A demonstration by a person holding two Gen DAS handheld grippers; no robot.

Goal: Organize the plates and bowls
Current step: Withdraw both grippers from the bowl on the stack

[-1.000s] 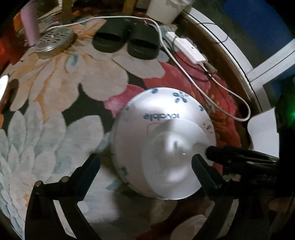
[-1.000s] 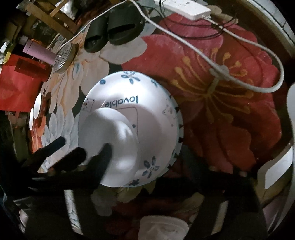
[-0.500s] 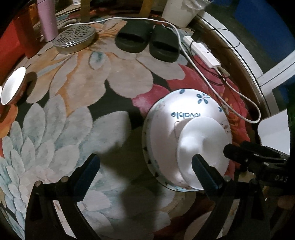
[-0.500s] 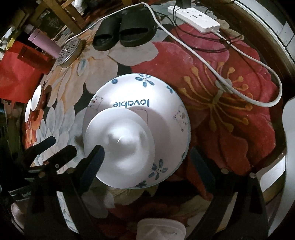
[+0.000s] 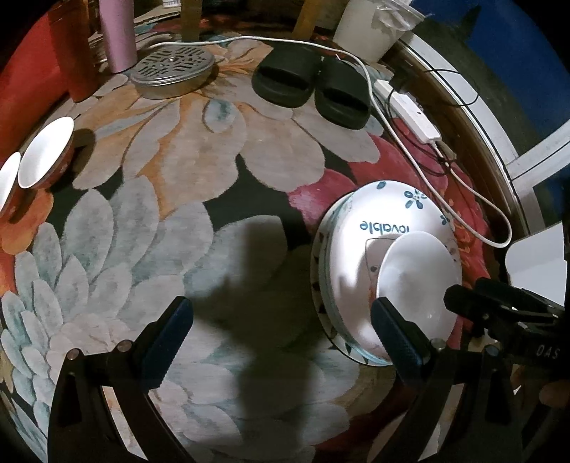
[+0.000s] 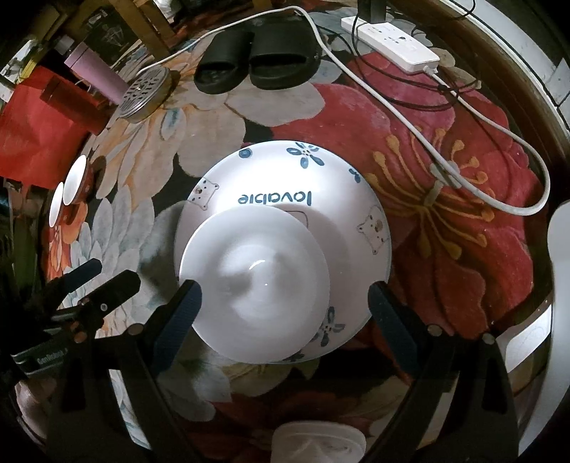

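Note:
A stack of white plates with blue flowers and the word "lovable" [image 6: 285, 185] lies on the flowered carpet, with a smaller plain white plate [image 6: 254, 285] on top. The stack also shows in the left wrist view [image 5: 384, 228] with the small plate [image 5: 420, 281] on it. My right gripper [image 6: 285, 313] is open and empty, its fingers either side of the small plate, just above it. My left gripper [image 5: 281, 331] is open and empty over bare carpet left of the stack. Two red bowls with white insides [image 5: 42, 156] stand at the far left.
Black slippers [image 5: 310, 85], a metal perforated lid [image 5: 171, 71], a pink bottle [image 5: 117, 32], a white power strip [image 6: 390, 46] with cables and a white bucket [image 5: 374, 25] lie at the far side. A white object [image 6: 317, 441] sits near my right gripper's base.
My left gripper has pulled back and to the left, away from the plate stack. My right gripper has drawn back and opened around the small plate, which stays on the stack.

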